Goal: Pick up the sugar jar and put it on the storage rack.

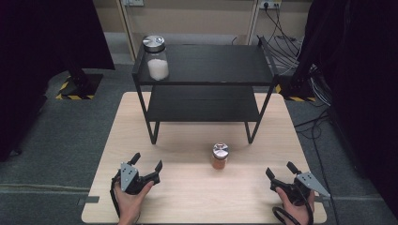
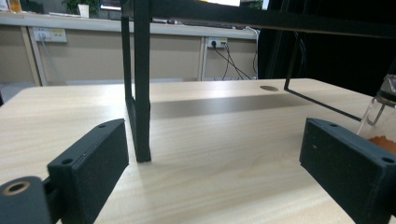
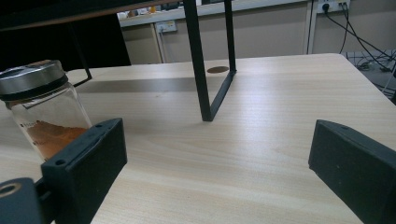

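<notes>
The spice jar (image 1: 219, 156) stood on the table (image 1: 187, 197) between both claws: at two o'clock from the open left claw (image 1: 147, 163), ten o'clock from the open right claw (image 1: 280, 169), untouched.

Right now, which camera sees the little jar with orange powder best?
The right gripper view: the small jar looms close, lid and powder plain. The high view shows it whole but tiny; the left gripper view catches just its edge.
</notes>
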The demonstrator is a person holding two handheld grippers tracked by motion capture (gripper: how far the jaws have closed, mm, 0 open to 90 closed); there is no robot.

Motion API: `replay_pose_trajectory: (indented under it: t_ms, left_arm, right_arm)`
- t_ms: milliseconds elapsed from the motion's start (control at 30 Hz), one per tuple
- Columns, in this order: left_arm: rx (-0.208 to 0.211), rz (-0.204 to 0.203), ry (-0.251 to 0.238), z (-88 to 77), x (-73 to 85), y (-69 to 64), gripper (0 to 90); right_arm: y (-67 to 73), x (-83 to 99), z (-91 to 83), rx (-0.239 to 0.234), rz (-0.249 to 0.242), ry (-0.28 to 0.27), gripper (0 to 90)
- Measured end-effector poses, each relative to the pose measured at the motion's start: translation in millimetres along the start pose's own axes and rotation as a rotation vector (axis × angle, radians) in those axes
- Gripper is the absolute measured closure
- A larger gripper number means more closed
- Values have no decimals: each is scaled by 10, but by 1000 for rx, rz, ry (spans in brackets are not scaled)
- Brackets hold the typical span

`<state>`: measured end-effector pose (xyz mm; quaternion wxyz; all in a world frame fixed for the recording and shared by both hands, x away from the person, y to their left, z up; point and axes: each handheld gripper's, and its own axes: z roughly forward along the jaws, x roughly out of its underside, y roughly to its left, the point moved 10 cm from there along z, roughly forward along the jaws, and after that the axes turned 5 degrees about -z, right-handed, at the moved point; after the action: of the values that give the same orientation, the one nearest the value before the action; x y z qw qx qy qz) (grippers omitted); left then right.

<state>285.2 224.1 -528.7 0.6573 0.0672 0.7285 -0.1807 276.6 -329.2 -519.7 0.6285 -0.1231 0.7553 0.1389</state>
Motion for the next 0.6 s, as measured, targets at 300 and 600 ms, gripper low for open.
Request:
replay_pose_trajectory:
  t_ms: [300, 600]
  left_arm:
    - [6, -5, 15, -8, 41, 3, 75]
    - [3, 9, 11, -12, 46, -15, 80]
  right_arm:
    - [0, 2, -2, -1, -1, -2, 44]
    - [3, 10, -12, 1, -3, -12, 44]
